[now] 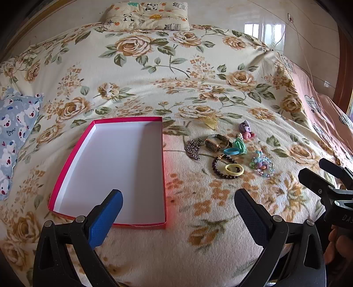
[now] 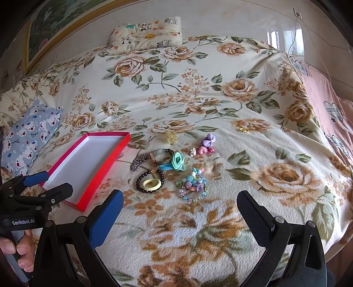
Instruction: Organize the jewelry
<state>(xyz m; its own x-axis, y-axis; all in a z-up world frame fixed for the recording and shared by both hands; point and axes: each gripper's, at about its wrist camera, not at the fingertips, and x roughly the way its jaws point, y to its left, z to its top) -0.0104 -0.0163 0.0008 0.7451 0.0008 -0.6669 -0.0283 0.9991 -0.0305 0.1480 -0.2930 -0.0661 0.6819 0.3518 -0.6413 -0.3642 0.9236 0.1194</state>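
An empty red box with a white inside [image 1: 66, 163] [image 2: 123, 138] lies on the floral blanket. Right of it lies a cluster of jewelry: a dark chain [image 1: 193, 148] [image 2: 139, 163], a watch [image 1: 217, 143] [image 2: 162, 155], a dark bead bracelet [image 1: 222, 164] [image 2: 139, 178], a yellow ring band [image 1: 234, 169] [image 2: 151, 183], a blue band with a teal flower [image 1: 235, 148] [image 2: 177, 162], a colourful bead bracelet [image 1: 262, 165] [image 2: 193, 185], and purple and pink clips [image 1: 246, 130] [image 2: 206, 144]. My left gripper [image 1: 178, 198] is open over the box's near corner. My right gripper [image 2: 179, 199] is open, short of the jewelry.
A blue bear pillow [image 1: 15, 132] [image 2: 30, 136] lies left of the box. A panda pillow [image 1: 147, 15] [image 2: 146, 32] sits at the bed's far side. A small gold piece [image 2: 243, 129] and a pale yellow clip [image 2: 170, 135] lie beyond the cluster. A pink quilt [image 1: 326, 123] is at the right.
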